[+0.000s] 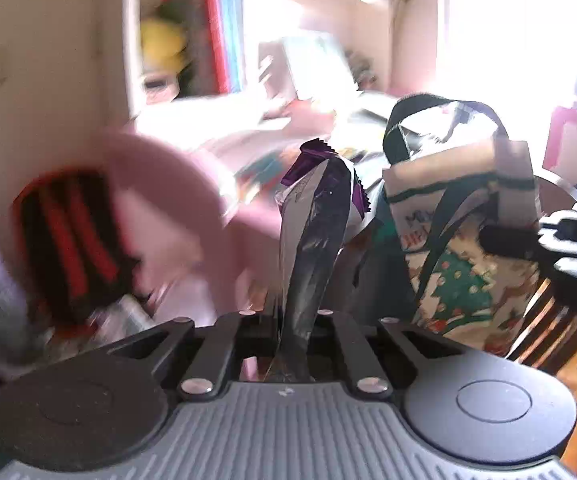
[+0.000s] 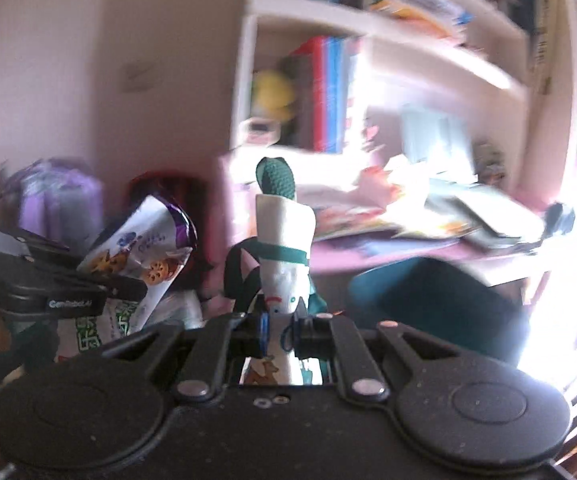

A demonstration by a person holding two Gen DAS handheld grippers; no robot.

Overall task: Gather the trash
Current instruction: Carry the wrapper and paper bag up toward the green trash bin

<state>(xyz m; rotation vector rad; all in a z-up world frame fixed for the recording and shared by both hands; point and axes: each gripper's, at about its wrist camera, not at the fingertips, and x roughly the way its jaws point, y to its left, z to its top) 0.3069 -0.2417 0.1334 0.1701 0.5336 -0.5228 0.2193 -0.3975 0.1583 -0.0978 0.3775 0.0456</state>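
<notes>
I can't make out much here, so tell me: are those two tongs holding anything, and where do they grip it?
Left tongs pinch a purple snack wrapper at its edge; right tongs clamp the bag by its rim.

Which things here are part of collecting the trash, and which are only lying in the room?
Part of the job:
- snack wrapper, pinched in the left gripper
- printed bag, its edge held in the right gripper

Just lying about:
- books on the shelf
- yellow toy
- papers on the pink desk
</notes>
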